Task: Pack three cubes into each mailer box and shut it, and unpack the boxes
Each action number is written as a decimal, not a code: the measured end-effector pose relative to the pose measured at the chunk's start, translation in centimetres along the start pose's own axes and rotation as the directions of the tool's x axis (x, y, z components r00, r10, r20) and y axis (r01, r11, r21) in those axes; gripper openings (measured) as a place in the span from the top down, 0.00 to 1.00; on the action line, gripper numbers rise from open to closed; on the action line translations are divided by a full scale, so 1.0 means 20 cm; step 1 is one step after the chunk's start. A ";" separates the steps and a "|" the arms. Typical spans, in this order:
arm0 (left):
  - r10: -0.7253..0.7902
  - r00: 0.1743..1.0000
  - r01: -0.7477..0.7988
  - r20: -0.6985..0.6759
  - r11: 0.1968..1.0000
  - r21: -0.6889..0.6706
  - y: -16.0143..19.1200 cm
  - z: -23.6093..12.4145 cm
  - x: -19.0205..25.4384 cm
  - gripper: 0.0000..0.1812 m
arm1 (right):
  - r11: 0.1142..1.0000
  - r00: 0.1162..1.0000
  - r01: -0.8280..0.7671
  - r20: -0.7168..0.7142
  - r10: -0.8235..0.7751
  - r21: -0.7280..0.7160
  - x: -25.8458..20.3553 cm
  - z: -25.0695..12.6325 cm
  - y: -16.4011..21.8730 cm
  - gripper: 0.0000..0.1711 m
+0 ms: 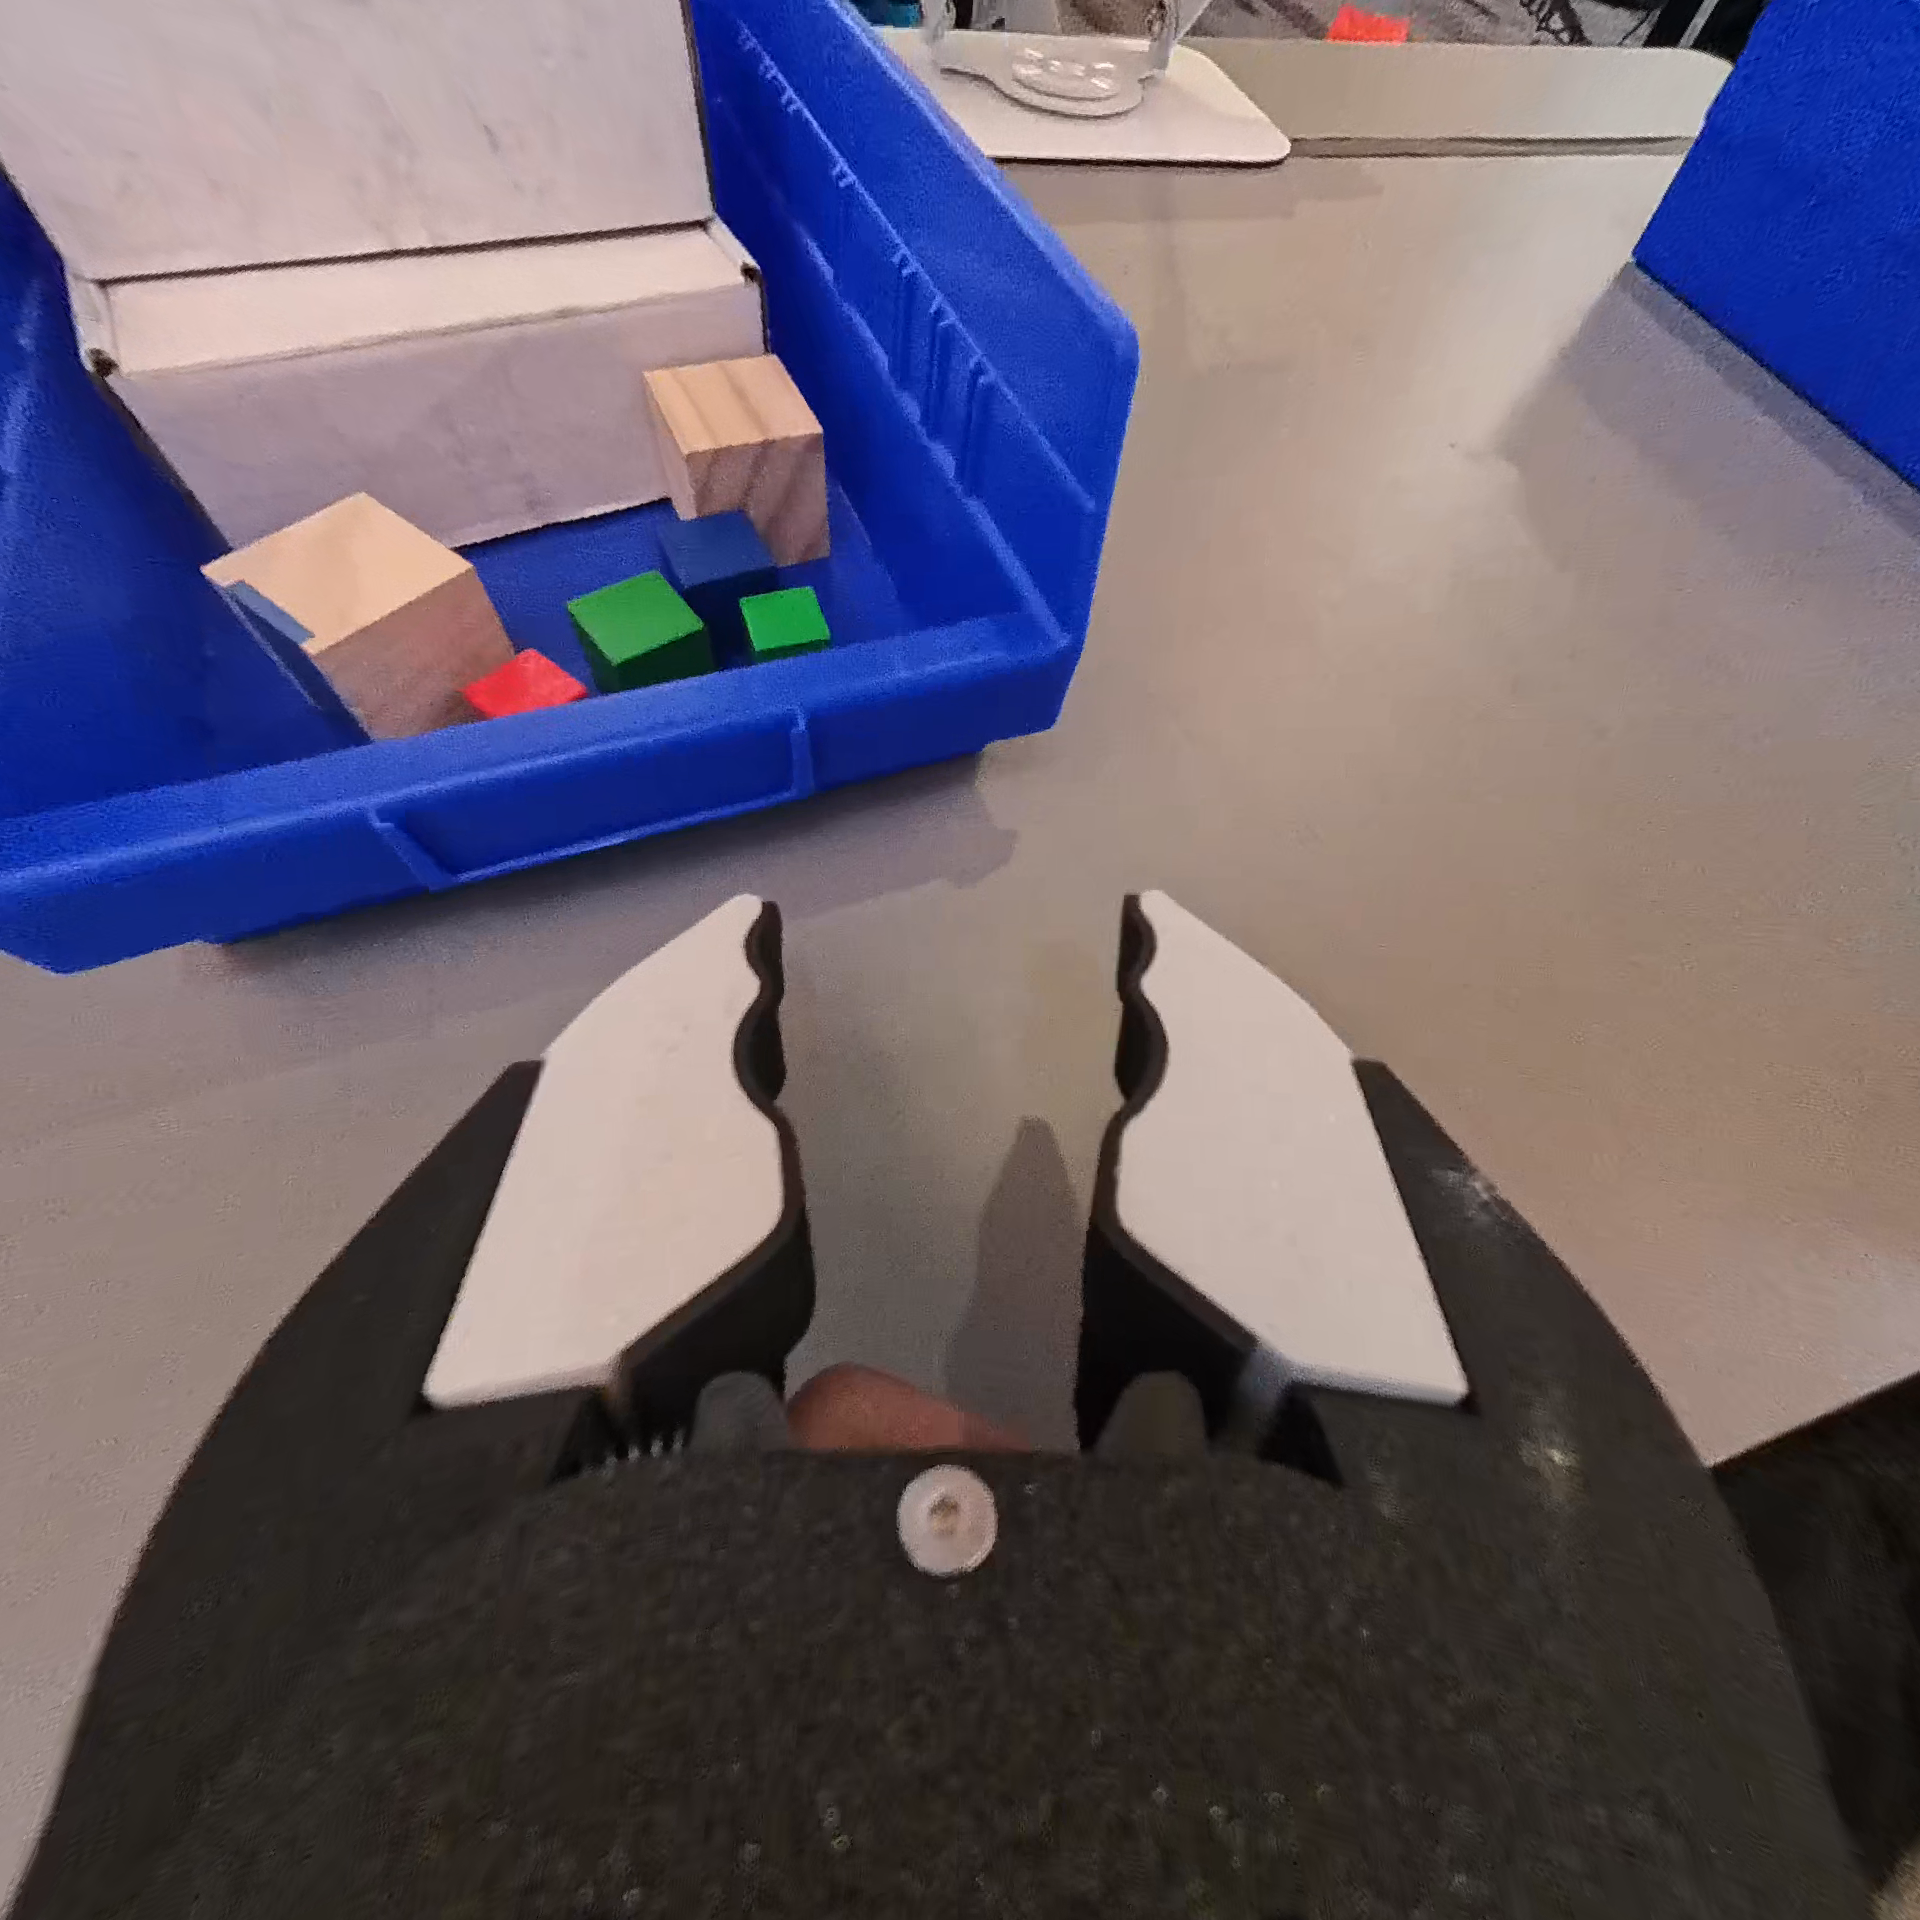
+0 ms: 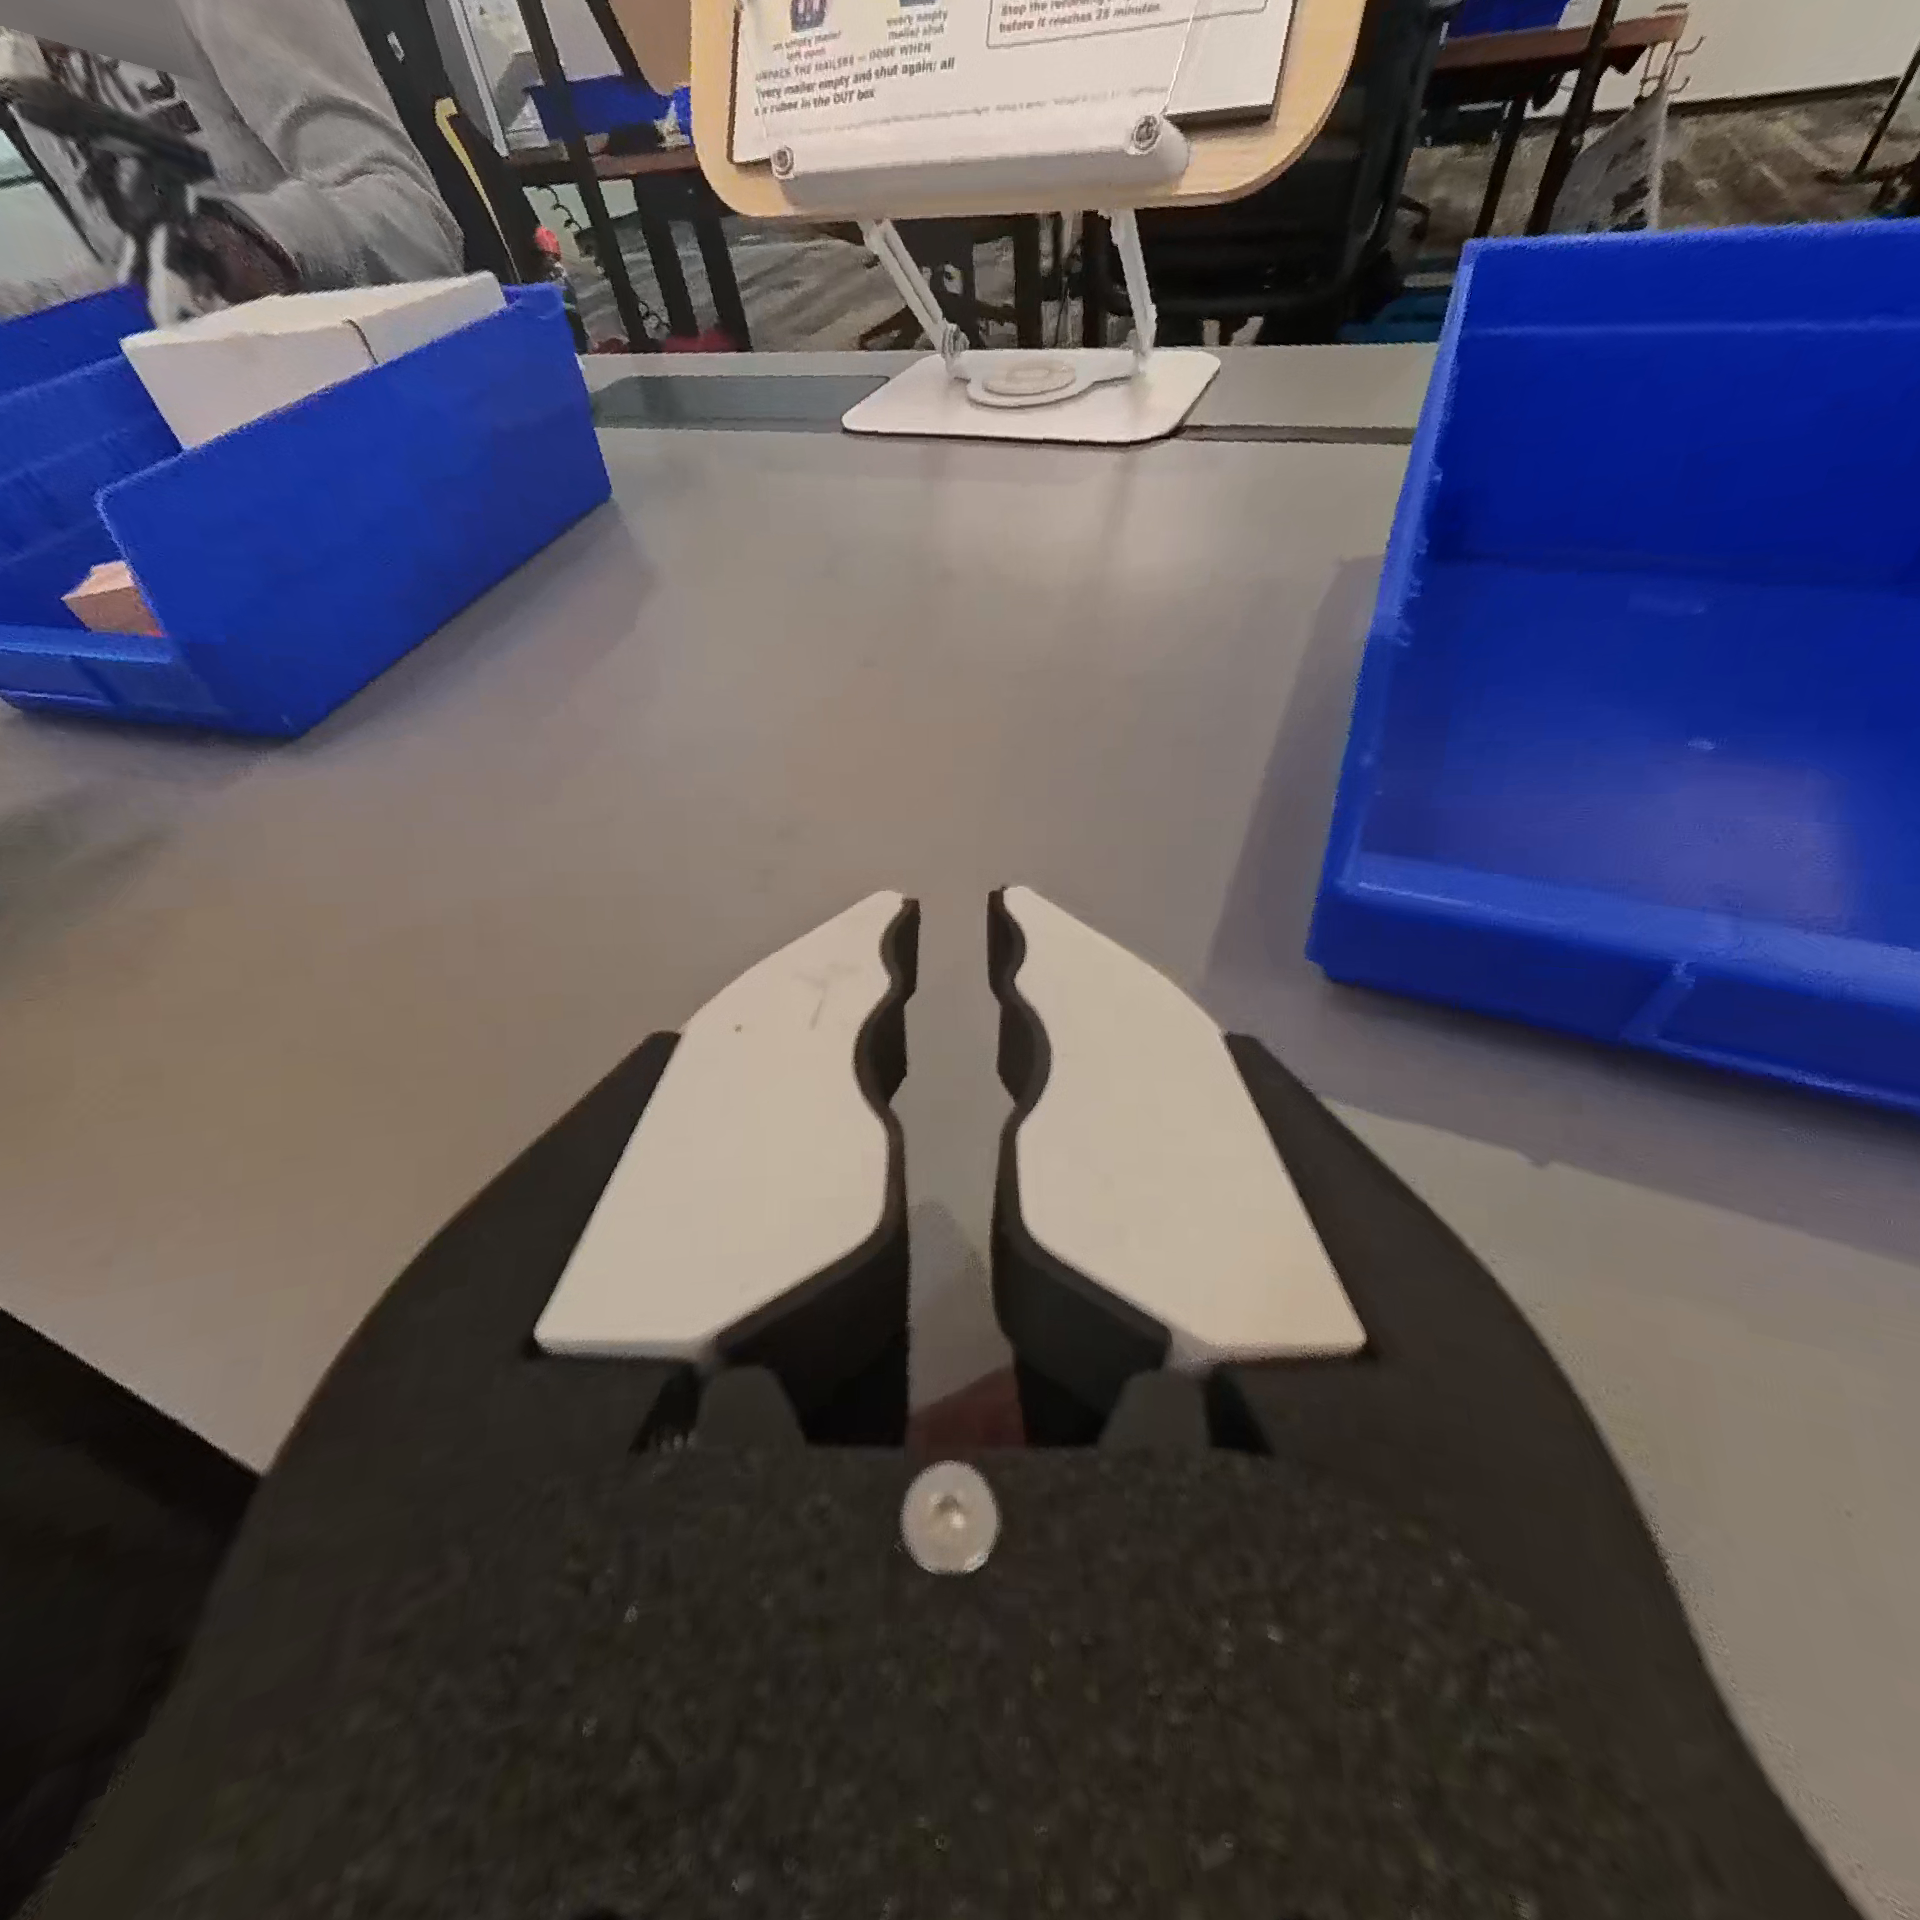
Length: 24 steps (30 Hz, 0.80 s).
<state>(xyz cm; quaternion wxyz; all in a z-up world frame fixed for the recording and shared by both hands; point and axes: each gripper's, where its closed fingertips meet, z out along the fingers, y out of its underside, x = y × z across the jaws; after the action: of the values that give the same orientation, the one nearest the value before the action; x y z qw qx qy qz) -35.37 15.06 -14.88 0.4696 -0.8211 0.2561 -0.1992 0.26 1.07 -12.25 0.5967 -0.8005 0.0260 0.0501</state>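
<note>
In the left wrist view a blue bin [image 1: 935,686] at the upper left holds white mailer boxes [image 1: 416,312] standing at its back. In front of them lie two large wooden cubes [image 1: 364,603] [image 1: 743,447], two green cubes [image 1: 639,629] [image 1: 784,620], a dark blue cube [image 1: 717,556] and a red cube [image 1: 523,683]. My left gripper [image 1: 948,914] is open and empty above the grey table, in front of the bin. My right gripper [image 2: 952,902] is nearly shut with a narrow gap, empty, over the table middle. The same bin [image 2: 343,540] with a white mailer box [image 2: 301,348] shows at the left of the right wrist view.
An empty blue bin [image 2: 1662,727] stands at the right; its corner shows in the left wrist view [image 1: 1808,229]. A sign on a white stand [image 2: 1029,400] is at the table's far edge. A person in a grey sleeve [image 2: 301,135] is behind the left bin. Left tips to right tips: about 40 cm. To the red cube [image 1: 523,683]: left tips about 10 cm, right tips about 45 cm.
</note>
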 end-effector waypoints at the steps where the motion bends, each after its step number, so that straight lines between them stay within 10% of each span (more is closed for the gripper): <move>1: -0.002 1.000 0.002 -0.004 1.000 0.010 -0.01 -0.01 0.01 0.66 | 1.000 1.000 -0.017 0.010 0.017 -0.006 -0.01 0.00 0.00 0.93; 12: 0.023 0.860 0.163 -0.509 0.934 0.317 -0.44 -0.28 0.33 0.48 | 0.998 0.998 0.013 0.067 -0.009 -0.057 -0.11 0.00 0.05 0.93; 16: -0.091 0.818 0.198 -0.568 0.972 0.129 -0.58 -0.18 0.23 0.47 | 0.994 0.995 0.039 0.098 -0.029 -0.102 -0.13 -0.01 0.09 0.93; 21: 0.223 0.913 -0.235 -0.341 0.972 0.005 -0.75 0.15 -0.30 0.46 | 0.990 0.991 0.045 0.128 -0.028 -0.135 -0.12 -0.03 0.12 0.93; 24: 0.524 0.806 -0.579 -0.276 0.794 -0.184 -0.82 0.40 -0.62 0.41 | 0.986 0.991 0.024 0.136 -0.002 -0.162 -0.11 -0.02 0.15 0.93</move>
<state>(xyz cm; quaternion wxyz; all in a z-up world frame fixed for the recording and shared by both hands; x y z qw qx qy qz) -36.76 34.99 -5.48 0.3660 -0.7382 0.5572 -0.1033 -2.17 -0.21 -14.76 0.5297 -0.8417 -0.0240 0.1021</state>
